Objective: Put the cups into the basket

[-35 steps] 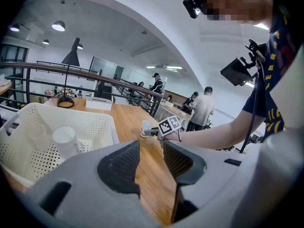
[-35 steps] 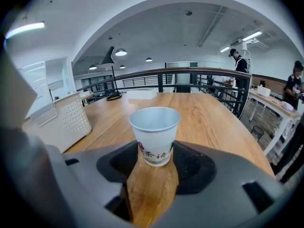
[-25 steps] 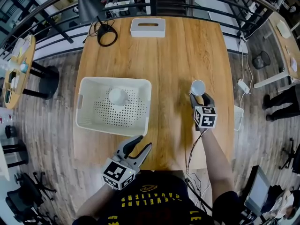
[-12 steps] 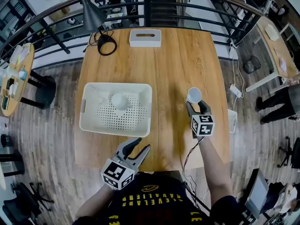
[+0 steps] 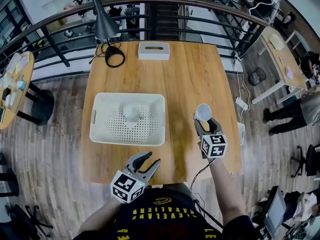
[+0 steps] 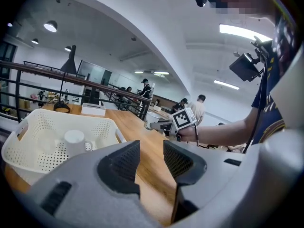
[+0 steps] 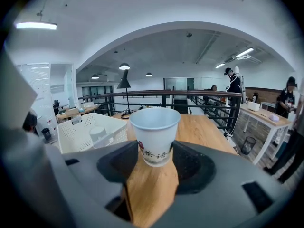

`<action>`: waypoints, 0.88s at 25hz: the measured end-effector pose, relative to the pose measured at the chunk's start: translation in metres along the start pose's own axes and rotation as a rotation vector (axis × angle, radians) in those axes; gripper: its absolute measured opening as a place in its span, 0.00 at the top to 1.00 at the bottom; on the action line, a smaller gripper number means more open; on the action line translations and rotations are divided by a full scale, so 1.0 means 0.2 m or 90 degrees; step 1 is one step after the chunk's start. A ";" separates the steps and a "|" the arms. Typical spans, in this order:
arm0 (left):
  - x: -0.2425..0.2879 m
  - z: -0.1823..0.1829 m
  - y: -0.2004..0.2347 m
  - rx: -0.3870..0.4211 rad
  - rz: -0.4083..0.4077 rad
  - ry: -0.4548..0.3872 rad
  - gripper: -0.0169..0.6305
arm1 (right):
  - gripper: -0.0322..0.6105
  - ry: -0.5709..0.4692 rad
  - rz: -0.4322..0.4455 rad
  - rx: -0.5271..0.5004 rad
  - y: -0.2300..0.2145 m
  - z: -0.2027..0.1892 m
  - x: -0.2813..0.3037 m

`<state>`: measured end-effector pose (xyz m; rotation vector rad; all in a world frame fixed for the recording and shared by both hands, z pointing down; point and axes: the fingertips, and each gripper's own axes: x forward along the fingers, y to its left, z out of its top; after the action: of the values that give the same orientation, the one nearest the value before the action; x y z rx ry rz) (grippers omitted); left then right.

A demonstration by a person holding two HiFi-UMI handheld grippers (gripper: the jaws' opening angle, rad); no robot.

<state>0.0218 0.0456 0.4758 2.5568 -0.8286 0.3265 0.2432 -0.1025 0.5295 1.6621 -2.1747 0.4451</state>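
White paper cup (image 7: 154, 132) pinched upright in right gripper (image 7: 154, 158) jaws | basket (image 5: 125, 142) at nine o'clock, another cup (image 5: 132, 112) inside | carry level over rim, release low | left gripper (image 6: 151, 148) jaws spread, empty

We look down on a wooden worktop (image 5: 185, 74) standing on a plank floor (image 5: 55, 144). A black railing (image 5: 55, 48) runs behind it, a black lamp (image 5: 102, 20) stands at its far corner, and ceiling lights (image 6: 50, 26) glow overhead.

Basket (image 5: 95, 119) with one cup (image 5: 132, 112) inside, left on the table (image 5: 185, 74); second cup (image 5: 203, 112) right; box (image 5: 153, 50) behind.
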 end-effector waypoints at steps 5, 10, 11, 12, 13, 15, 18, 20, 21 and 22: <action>-0.13 -0.02 0.03 0.002 -0.021 -0.018 0.74 | 0.58 -0.020 -0.023 -0.007 0.12 0.07 -0.12; -0.29 -0.07 0.13 -0.002 -0.014 -0.023 0.74 | 0.58 -0.051 -0.018 -0.003 0.34 0.14 -0.23; -0.32 -0.06 0.16 -0.004 -0.009 -0.028 0.75 | 0.58 -0.056 -0.013 -0.004 0.39 0.16 -0.25; -0.34 -0.06 0.18 -0.006 -0.004 -0.033 0.74 | 0.58 -0.060 -0.007 -0.005 0.43 0.17 -0.27; -0.35 -0.05 0.19 -0.008 0.001 -0.038 0.74 | 0.58 -0.063 0.000 -0.006 0.48 0.18 -0.29; -0.37 -0.04 0.22 -0.010 0.010 -0.046 0.75 | 0.58 -0.069 0.017 -0.012 0.55 0.19 -0.32; -0.38 -0.03 0.23 -0.008 0.024 -0.047 0.74 | 0.58 -0.076 0.048 -0.024 0.65 0.22 -0.34; -0.38 -0.03 0.23 -0.007 0.035 -0.045 0.75 | 0.58 -0.079 0.070 -0.031 0.69 0.23 -0.34; -0.38 -0.03 0.23 -0.008 0.041 -0.044 0.75 | 0.58 -0.080 0.081 -0.033 0.71 0.23 -0.34; -0.37 -0.03 0.22 -0.009 0.046 -0.043 0.75 | 0.58 -0.082 0.091 -0.036 0.72 0.23 -0.33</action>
<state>-0.0646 0.0539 0.4697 2.5415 -0.9474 0.2572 0.1154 -0.0302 0.4529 1.5507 -2.3872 0.3202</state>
